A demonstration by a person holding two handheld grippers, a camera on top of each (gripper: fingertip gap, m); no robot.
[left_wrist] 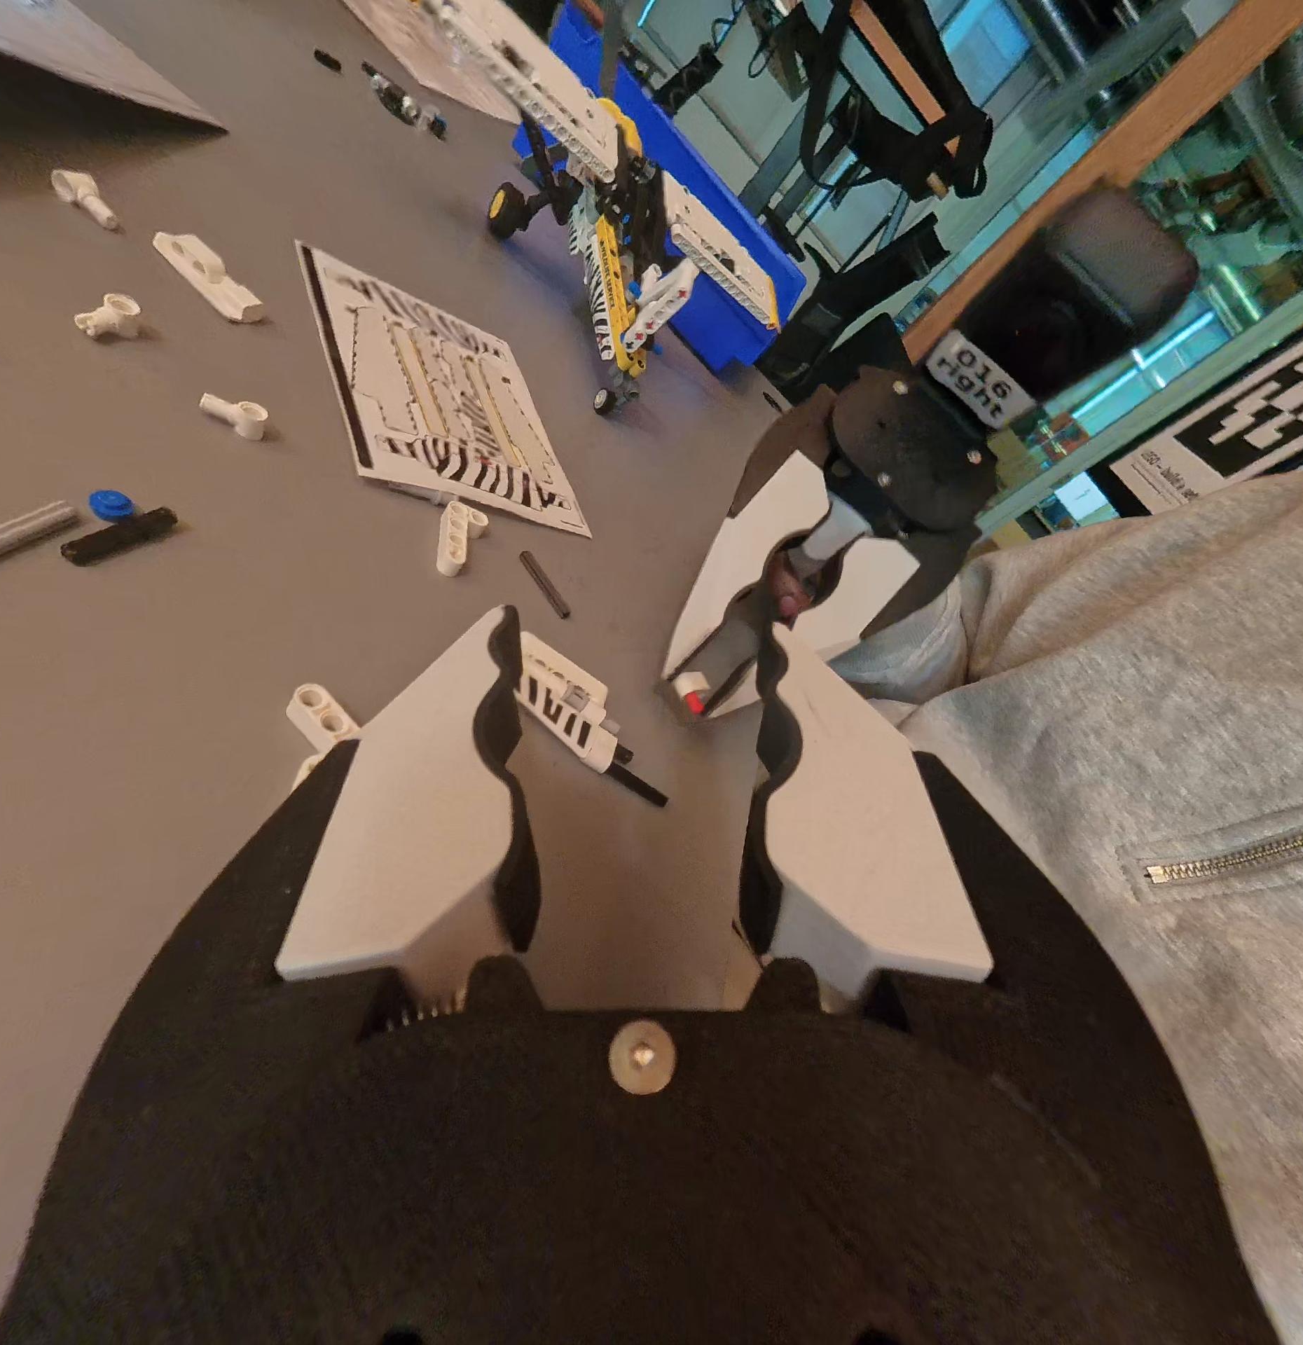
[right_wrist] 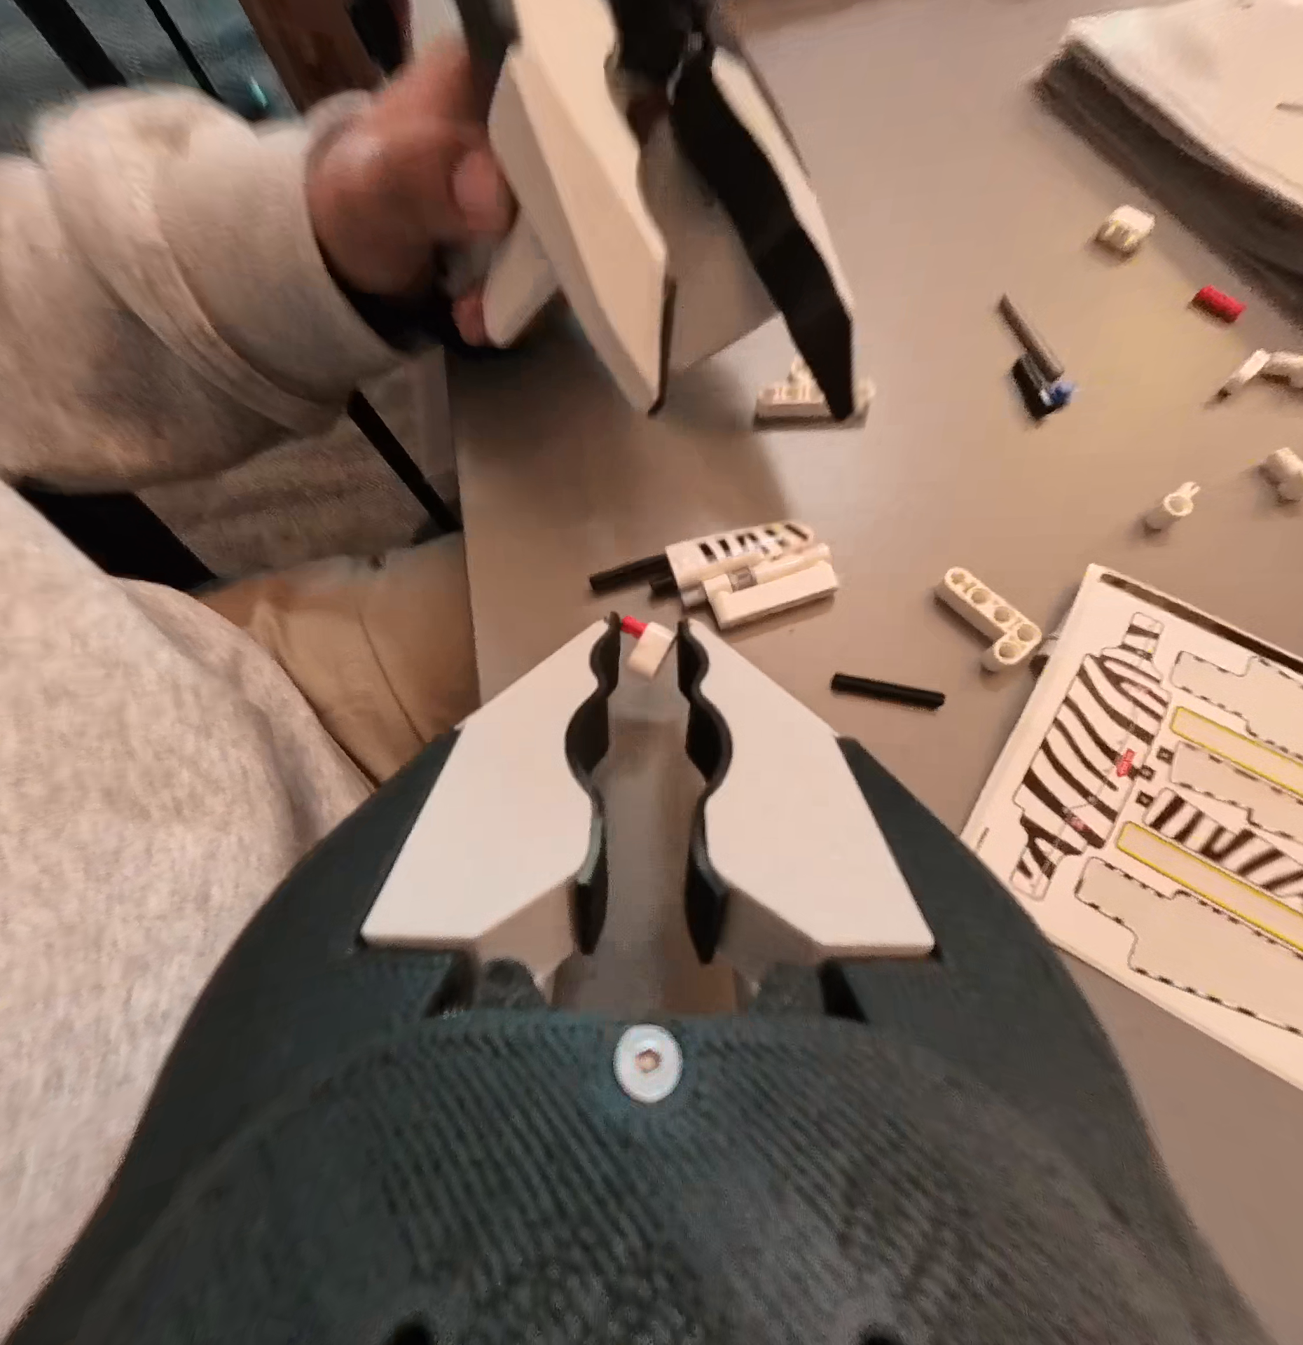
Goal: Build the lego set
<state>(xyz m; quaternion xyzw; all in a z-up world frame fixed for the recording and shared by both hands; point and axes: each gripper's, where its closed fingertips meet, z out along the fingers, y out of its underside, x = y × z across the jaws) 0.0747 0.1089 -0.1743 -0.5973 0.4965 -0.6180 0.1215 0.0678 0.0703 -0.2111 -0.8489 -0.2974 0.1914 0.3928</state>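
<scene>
My left gripper (left_wrist: 638, 627) is open and empty, held above the grey table (left_wrist: 270, 655). Just beyond its fingertips lies a white zebra-striped subassembly (left_wrist: 570, 700) with a black axle sticking out; it also shows in the right wrist view (right_wrist: 750, 575). My right gripper (right_wrist: 645, 629) is shut on a small white connector with a red pin (right_wrist: 648, 644), low over the table and just short of the subassembly. In the left wrist view the right gripper (left_wrist: 707, 702) and its connector (left_wrist: 688, 685) sit to the right of the subassembly. The left gripper (right_wrist: 739, 400) appears blurred at the top.
A zebra sticker sheet (left_wrist: 437, 393) (right_wrist: 1180, 837) lies flat. A part-built yellow and white model (left_wrist: 619, 240) stands by a blue bin (left_wrist: 707, 218). Loose white beams (right_wrist: 991, 619), black axles (right_wrist: 887, 691), white connectors (left_wrist: 110, 314) and a red piece (right_wrist: 1216, 302) are scattered. The table edge (right_wrist: 459, 509) is near my sleeve. Across from one pair of fingers to the other is roughly 6 centimeters. The left tips stand about 15 centimeters off the red piece (right_wrist: 1216, 302).
</scene>
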